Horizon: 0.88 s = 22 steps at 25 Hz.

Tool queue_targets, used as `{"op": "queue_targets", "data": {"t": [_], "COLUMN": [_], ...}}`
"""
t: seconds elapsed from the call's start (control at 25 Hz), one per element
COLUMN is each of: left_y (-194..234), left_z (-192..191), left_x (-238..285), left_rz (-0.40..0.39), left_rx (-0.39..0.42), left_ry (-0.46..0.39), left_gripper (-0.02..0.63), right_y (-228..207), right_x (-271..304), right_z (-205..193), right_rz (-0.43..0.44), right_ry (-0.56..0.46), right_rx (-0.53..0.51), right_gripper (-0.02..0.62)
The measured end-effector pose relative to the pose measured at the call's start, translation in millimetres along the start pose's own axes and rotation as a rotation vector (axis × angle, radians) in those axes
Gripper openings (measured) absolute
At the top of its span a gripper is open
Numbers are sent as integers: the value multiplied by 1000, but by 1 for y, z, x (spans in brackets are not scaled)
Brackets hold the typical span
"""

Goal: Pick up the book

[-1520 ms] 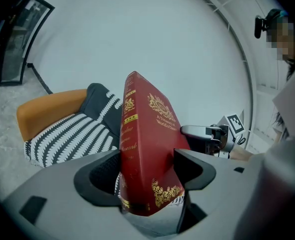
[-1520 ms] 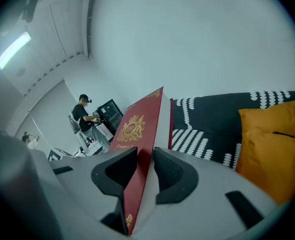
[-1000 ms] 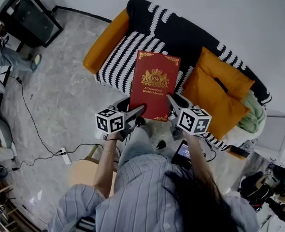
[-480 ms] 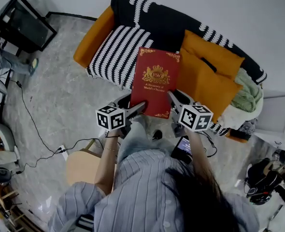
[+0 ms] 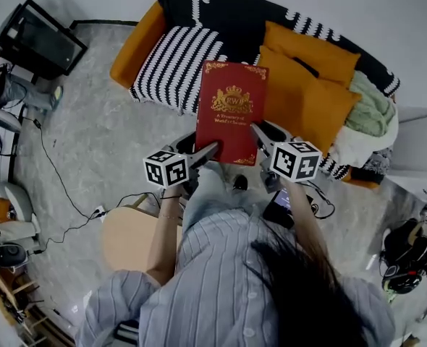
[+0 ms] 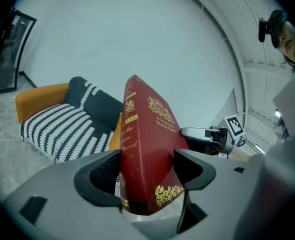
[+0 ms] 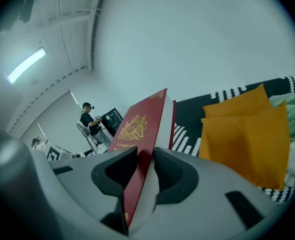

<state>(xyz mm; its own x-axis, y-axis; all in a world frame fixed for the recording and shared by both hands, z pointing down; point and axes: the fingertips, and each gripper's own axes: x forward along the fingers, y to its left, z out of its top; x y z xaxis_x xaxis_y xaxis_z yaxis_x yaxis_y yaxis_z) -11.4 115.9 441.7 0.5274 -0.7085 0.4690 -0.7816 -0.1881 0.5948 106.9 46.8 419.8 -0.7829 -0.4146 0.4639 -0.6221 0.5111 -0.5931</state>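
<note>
Here the left claw (image 6: 147, 170) is clamped on the lower spine corner of the book (image 6: 148, 134), one dark pad against the front cover and the other against the back, with the gold-lettered spine facing that claw's camera. The right claw (image 7: 140, 173) is closed in the same way on the opposite lower corner, its jaws pinching the red front cover on one side and the back of the book on the other, and the pale page edges show between the covers. From the head view both claws reach forward side by side, each with its marker cube (image 5: 165, 169) just behind the jaws, and the book sits between them, lifted clear of every surface, its front cover with the gold crest and corner ornaments turned up toward the head camera. The person's forearms and striped shirt (image 5: 221, 288) fill the lower part of that view. Beyond the book's far edge stands a sofa (image 5: 177, 67) with a black back, a black-and-white striped seat and an orange arm; two orange cushions (image 5: 307, 100) lie on it just to the right of the book, and a pale green blanket (image 5: 373, 110) is bunched at its right end. Under the book lies a grey marbled floor (image 5: 90, 136), crossed at the left by a thin black cable (image 5: 54, 186), with a black cabinet (image 5: 43, 42) in the far left corner and a round wooden stool (image 5: 127, 238) near the person's left elbow.
</note>
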Motion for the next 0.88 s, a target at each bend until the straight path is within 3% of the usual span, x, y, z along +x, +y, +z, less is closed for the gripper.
{"op": "queue_targets", "data": {"t": [0.32,0.88], "left_y": [-19,-32], "left_z": [-27,-24], "left_x": [-30,-27], "left_rz": [47,86], "left_rx": [-25,-22], "left_ry": [-11,-25], "left_gripper": [333,333], "right_y": [19,15], "right_x": [-21,-27], "right_z": [-24,-16], "right_rz": [57,80], "right_ry": [25,30], "right_rx": [-18,-43], "right_gripper": [117,117]}}
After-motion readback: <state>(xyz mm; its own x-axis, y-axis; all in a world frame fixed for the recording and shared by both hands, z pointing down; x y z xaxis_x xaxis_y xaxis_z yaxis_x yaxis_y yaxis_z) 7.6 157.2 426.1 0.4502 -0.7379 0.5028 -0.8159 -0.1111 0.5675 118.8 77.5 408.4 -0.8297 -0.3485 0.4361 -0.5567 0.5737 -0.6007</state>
